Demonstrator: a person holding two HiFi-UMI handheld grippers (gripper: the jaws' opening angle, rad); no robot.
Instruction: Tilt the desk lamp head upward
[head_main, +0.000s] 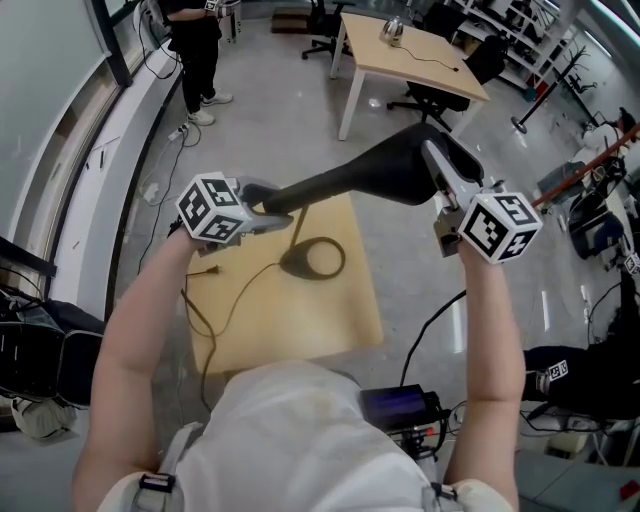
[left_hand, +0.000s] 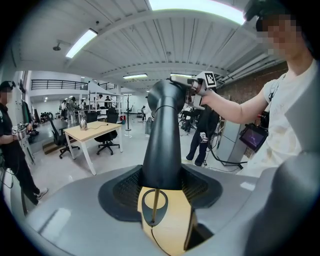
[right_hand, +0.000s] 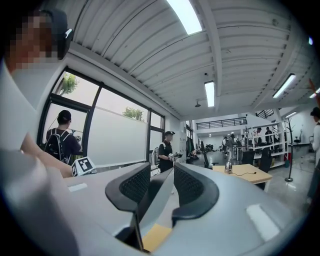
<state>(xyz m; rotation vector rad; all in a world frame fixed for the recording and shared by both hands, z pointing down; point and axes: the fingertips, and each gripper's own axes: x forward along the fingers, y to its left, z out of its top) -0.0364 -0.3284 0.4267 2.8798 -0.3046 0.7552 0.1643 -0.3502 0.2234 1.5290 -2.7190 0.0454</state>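
Observation:
A black desk lamp stands on a small wooden table (head_main: 350, 310). Its ring-shaped base (head_main: 312, 260) rests on the tabletop, and its arm (head_main: 330, 185) rises to the right toward the wide head (head_main: 405, 165). My left gripper (head_main: 275, 207) is shut on the lower arm; in the left gripper view the arm (left_hand: 162, 145) fills the gap between the jaws of that gripper (left_hand: 161, 186), with the base ring (left_hand: 154, 207) below. My right gripper (head_main: 438, 170) is shut on the lamp head, whose thin edge (right_hand: 152, 197) runs between the pads of that gripper (right_hand: 156, 186).
The lamp's cable (head_main: 235, 300) trails off the table's left side. A larger desk (head_main: 410, 55) with office chairs (head_main: 440, 95) stands behind, and a person (head_main: 195, 50) stands at the back left. A black box with cables (head_main: 400, 410) lies on the floor near my feet.

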